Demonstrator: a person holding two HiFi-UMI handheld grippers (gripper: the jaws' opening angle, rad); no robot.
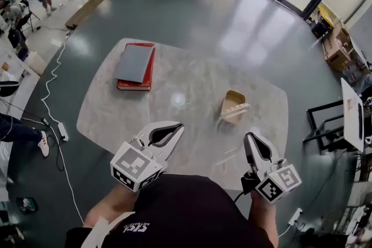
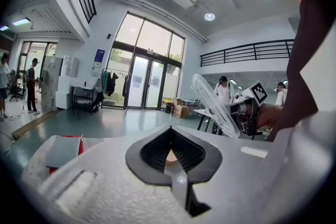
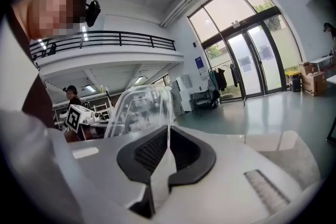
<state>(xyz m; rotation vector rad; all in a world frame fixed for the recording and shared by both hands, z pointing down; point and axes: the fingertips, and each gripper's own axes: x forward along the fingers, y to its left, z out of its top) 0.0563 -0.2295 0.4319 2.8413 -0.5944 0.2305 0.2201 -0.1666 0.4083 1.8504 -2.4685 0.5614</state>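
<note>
- Head view: your right gripper [image 1: 250, 137] sits low over the near edge of the marble table [image 1: 116, 104]. The clear plastic lid [image 1: 228, 161] it carries shows only as faint lines and glare, just to its left. Your left gripper [image 1: 178, 127] hangs near it, with its tips together and nothing in them. A brown card box [image 1: 233, 106] stands beyond both grippers, apart from them. A stack of books [image 1: 135, 67] lies well off on the far left.
- Left gripper view: your left gripper [image 2: 169, 128] is closed at the tips and empty. The tan sliver in the gap behind them looks like the box seen beyond, not something gripped. Across from it the right gripper [image 2: 240, 111] holds the lid [image 2: 215, 105] up on edge in the air.
- Right gripper view: the right gripper [image 3: 168, 129] is pinched closed on one thin rim of the lid [image 3: 139, 107], and the rest of the lid rises to the left of the jaws.
- Handling: treat the lid as very light, thin and springy. It is likely slick between the pads, and a hard squeeze could buckle or crack it. Grip the flat rim, and the stiffer corner is probably the best place.
</note>
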